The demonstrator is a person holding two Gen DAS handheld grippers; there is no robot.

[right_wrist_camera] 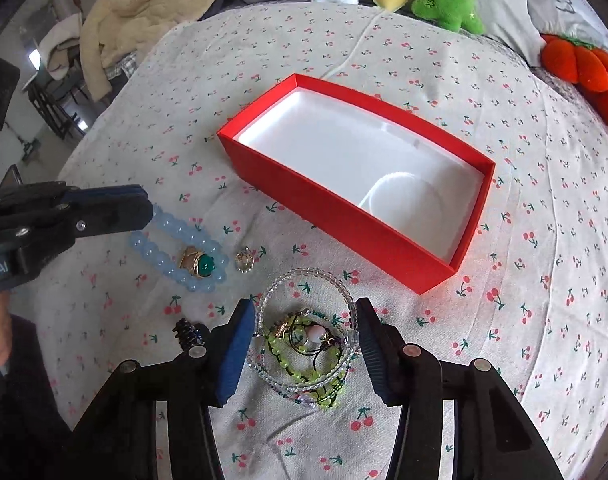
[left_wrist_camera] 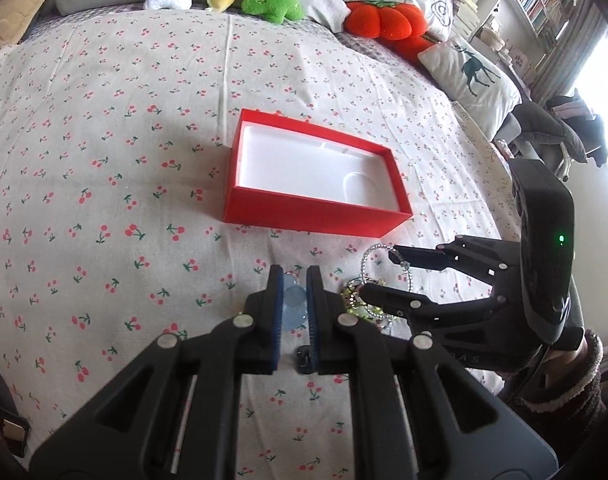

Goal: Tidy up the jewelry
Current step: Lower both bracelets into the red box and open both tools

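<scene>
Read only "oot.AI" on left tongs (left_wrist_camera: pixel 295 275), clamped shut on one end of pale blue bead bracelet (right_wrist_camera: pixel 159 258). Found right tongs (right_wrist_camera: pixel 304 320) pressed around tangle of bracelets (right_wrist_camera: pixel 304 364) on bedspread (right_wrist_camera: pixel 504 340), near red box (right_wrist_camera: pixel 344 224).

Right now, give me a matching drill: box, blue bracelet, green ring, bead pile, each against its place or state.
Things:
1. box
2. blue bracelet
3. green ring
4. bead pile

Places or states:
A. between the fingers of the right gripper
B. empty, white inside
C. one end pinched by the left gripper
D. lying inside a loop of blue beads

Pairs: 1-B, 2-C, 3-D, 4-A
</scene>
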